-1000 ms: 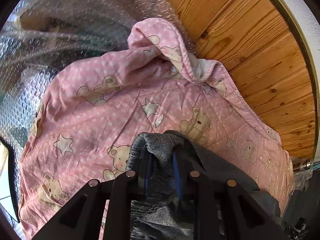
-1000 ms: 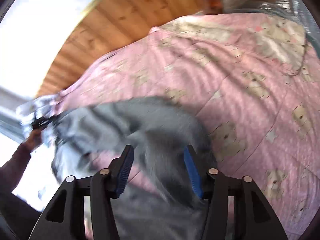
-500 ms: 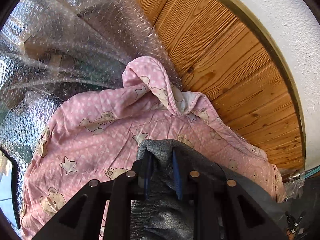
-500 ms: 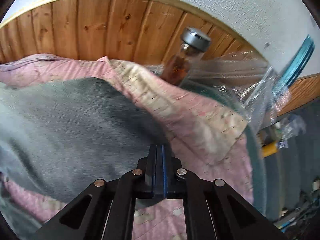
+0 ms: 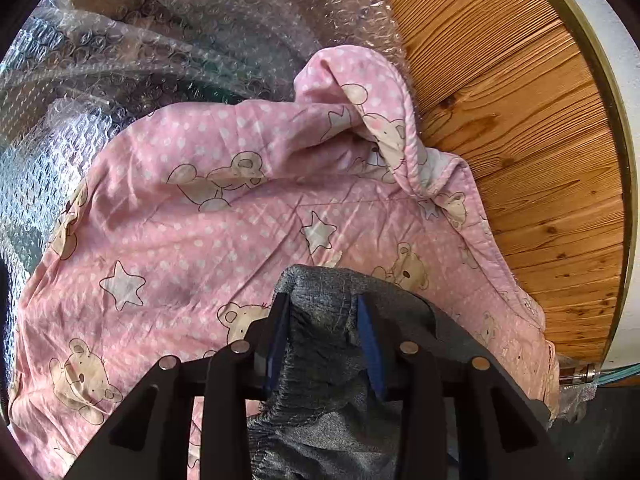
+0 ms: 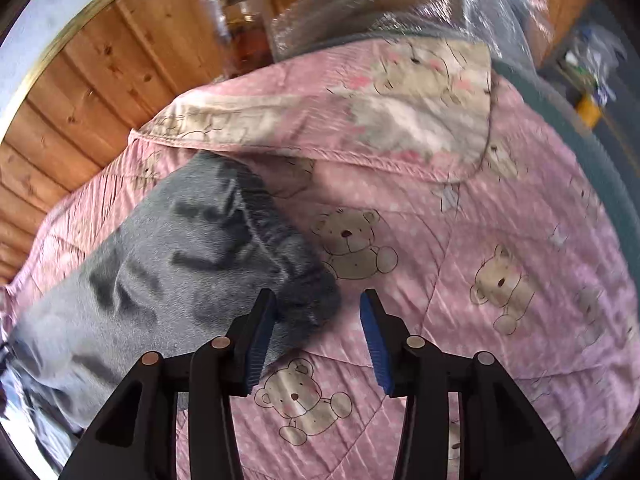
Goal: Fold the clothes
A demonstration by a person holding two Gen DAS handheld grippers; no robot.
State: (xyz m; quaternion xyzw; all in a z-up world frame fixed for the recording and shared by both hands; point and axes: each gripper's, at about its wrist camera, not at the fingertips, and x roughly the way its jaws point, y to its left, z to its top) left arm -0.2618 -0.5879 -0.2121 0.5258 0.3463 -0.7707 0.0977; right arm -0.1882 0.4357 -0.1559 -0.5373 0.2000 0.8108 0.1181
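While the left gripper (image 5: 322, 320) has its fingers clenched on a bunched fold of the grey garment (image 6: 192, 256), the right gripper (image 6: 316, 320) is released, fingers spread at the garment's gathered edge. The garment lies on a pink teddy-bear quilt (image 6: 460, 248), with bubble wrap (image 5: 132, 60) and wooden panelling (image 5: 520, 120) beyond.
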